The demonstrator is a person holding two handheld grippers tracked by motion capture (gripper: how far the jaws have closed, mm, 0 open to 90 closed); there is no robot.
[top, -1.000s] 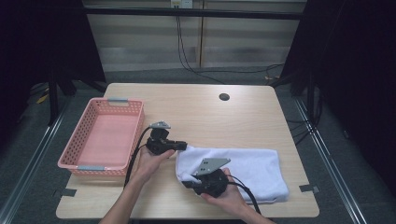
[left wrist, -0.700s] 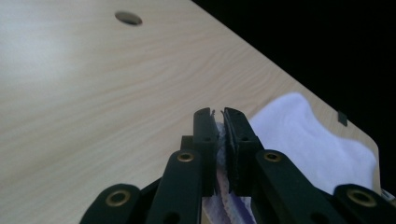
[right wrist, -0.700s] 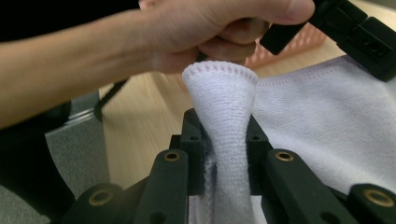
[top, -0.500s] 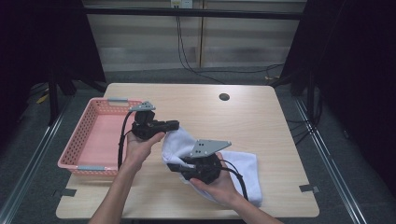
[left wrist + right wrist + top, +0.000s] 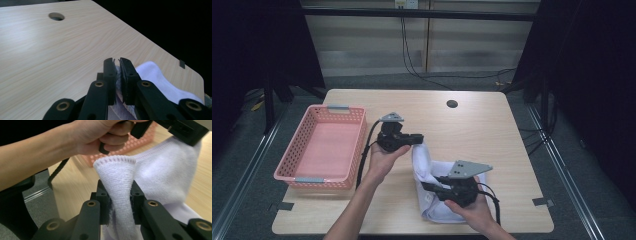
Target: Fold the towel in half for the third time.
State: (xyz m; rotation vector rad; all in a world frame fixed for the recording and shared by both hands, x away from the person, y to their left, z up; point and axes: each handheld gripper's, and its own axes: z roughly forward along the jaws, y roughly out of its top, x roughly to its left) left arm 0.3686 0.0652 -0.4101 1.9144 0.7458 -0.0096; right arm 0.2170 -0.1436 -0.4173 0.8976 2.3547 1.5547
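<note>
A white towel lies bunched on the right half of the wooden table, its left end lifted. My left gripper holds the towel's upper corner off the table. In the left gripper view the jaws are shut on a thin edge of the towel. My right gripper is nearer the front edge and points left. In the right gripper view it is shut on a gathered fold of towel, with the left hand just beyond.
A pink plastic basket stands at the table's left side, with nothing inside; its wall shows behind the hand. A round cable hole sits near the far edge. Black cables trail from both grippers.
Both grippers have risen and moved left and away from me with the towel. The towel, spread flat a second ago, is now drawn up and bunched at its left end.
</note>
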